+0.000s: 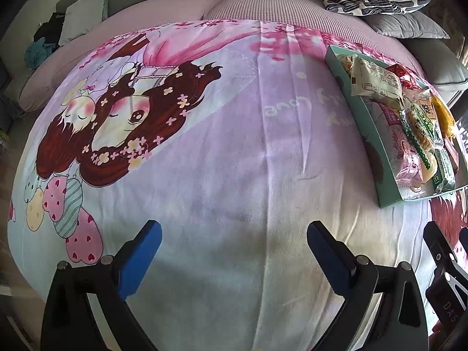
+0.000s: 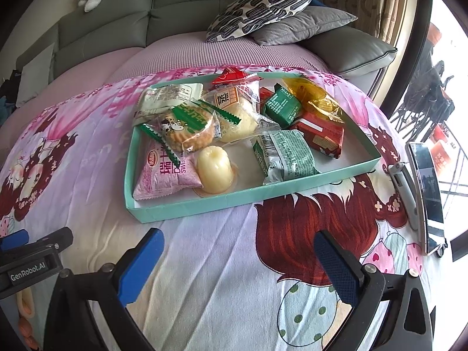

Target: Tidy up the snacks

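A shallow teal tray (image 2: 204, 204) lies on a pink cartoon-print blanket (image 2: 222, 269) and holds several wrapped snacks. Among them are a pink packet (image 2: 163, 175), a pale jelly cup (image 2: 215, 169), a green-striped biscuit pack (image 2: 190, 130), a green-and-white wafer pack (image 2: 285, 155) and a red packet (image 2: 321, 136). My right gripper (image 2: 238, 259) stands open and empty just in front of the tray. My left gripper (image 1: 234, 248) is open over bare blanket (image 1: 234, 152), with the tray (image 1: 367, 134) off to its right.
A phone on a stand (image 2: 428, 196) sits at the blanket's right edge. Patterned and grey cushions (image 2: 263, 8) lie behind the tray against a grey sofa back (image 2: 117, 20). The right gripper's body (image 1: 444, 266) shows at the left view's right edge.
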`<state>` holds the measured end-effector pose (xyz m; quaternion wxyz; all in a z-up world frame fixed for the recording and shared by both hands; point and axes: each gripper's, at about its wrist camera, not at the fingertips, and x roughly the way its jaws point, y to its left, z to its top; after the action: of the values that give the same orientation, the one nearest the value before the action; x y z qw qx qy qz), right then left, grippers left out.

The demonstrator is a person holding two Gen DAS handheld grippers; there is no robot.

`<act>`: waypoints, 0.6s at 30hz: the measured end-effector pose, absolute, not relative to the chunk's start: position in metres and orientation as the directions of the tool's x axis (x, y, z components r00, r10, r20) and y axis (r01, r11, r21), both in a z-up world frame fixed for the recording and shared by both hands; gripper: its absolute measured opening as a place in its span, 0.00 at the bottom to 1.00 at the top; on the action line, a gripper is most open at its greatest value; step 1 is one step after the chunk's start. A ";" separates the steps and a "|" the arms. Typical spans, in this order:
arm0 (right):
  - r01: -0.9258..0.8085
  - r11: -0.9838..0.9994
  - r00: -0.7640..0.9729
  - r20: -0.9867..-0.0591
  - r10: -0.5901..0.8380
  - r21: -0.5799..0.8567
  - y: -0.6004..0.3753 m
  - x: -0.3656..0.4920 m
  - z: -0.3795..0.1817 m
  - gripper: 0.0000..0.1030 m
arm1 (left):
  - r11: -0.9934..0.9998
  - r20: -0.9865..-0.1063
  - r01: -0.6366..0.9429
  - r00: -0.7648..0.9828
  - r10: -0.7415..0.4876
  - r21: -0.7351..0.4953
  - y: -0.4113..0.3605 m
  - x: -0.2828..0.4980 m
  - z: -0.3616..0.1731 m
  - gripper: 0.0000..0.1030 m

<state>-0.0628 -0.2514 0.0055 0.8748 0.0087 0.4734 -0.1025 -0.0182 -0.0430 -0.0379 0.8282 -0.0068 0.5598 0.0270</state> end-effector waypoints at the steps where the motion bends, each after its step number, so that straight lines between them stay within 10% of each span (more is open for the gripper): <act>1: 0.188 0.979 0.530 -0.830 -0.171 -0.082 -0.251 -0.063 0.006 1.00 | 0.998 -0.928 -0.053 0.370 0.037 0.019 -0.043 -0.018 -0.038 0.96; 18: 0.185 0.979 0.523 -0.835 -0.173 -0.087 -0.251 -0.062 0.005 1.00 | 0.998 -0.932 -0.057 0.359 0.039 0.020 -0.043 -0.018 -0.040 0.96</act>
<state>-0.0624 -0.2511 0.0045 0.8726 0.0065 0.4774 -0.1026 -0.0178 -0.0426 -0.0404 0.8243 -0.0079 0.5653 0.0290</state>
